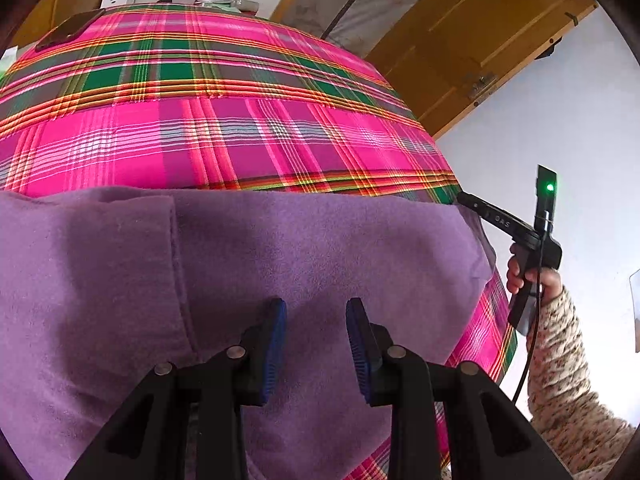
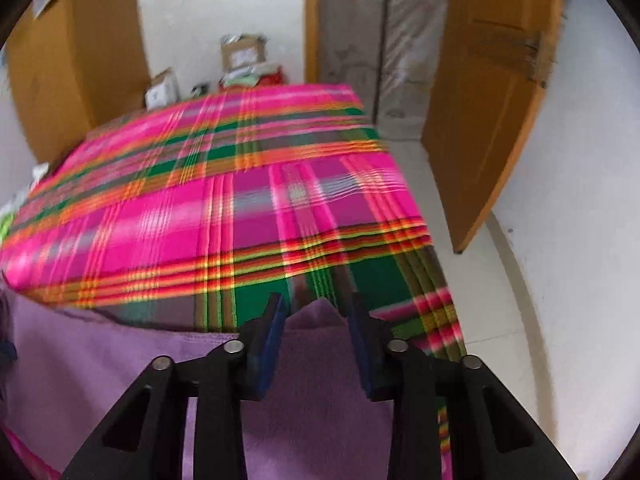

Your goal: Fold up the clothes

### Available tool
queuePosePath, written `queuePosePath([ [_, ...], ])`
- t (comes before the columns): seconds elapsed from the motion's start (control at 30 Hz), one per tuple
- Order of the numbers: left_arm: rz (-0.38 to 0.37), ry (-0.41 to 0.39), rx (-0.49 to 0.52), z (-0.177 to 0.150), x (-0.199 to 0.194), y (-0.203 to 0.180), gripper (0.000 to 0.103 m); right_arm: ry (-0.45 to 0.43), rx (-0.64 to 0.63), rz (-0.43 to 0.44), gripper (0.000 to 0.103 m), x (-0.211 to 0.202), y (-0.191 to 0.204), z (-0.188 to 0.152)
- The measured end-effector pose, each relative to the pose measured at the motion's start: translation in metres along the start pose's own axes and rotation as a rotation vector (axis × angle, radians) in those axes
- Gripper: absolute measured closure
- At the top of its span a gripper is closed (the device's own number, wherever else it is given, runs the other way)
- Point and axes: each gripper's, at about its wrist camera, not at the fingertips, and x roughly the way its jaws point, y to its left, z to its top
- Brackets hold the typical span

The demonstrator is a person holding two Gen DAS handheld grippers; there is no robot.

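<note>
A purple fleece garment (image 1: 280, 248) lies spread on the near end of a table under a pink, green and orange plaid cloth (image 1: 240, 120). My left gripper (image 1: 318, 340) hovers over the garment's middle, open, with flat fabric showing through the gap. At the garment's far right corner sits the tip of my right gripper (image 1: 464, 199), held by a hand (image 1: 532, 276) in a floral sleeve. In the right wrist view that corner (image 2: 318, 308) rises as a peak between the blue pads of my right gripper (image 2: 318, 320), which stand apart. The garment (image 2: 100, 360) runs off to the left.
A dark flat object (image 1: 68, 30) lies at the table's far left. Cardboard boxes (image 2: 242, 54) stand beyond the far edge. A wooden door (image 2: 488, 140) stands ajar to the right, with white floor (image 2: 520, 320) beside the table's right edge.
</note>
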Motion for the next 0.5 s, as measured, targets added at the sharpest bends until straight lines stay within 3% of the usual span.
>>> queuePosePath([
  [0.07,-0.005,0.002,-0.005,0.001,0.001,0.001,0.071,0.03,-0.036,0.001,0.072,0.009,0.0,0.003],
  [0.13,-0.013,0.003,-0.01,0.002,0.002,0.002,0.071,0.053,-0.07,-0.01,0.082,0.015,0.001,0.004],
  [0.2,-0.018,0.002,-0.016,0.002,0.003,0.003,0.071,0.059,-0.096,-0.012,0.085,0.017,0.004,0.003],
  [0.37,-0.012,0.001,-0.019,0.003,0.003,0.002,0.071,0.076,-0.13,-0.015,0.088,0.022,0.007,0.004],
  [0.5,-0.011,0.0,-0.021,0.003,0.003,0.001,0.071,0.041,-0.12,-0.048,0.097,0.015,0.005,0.005],
])
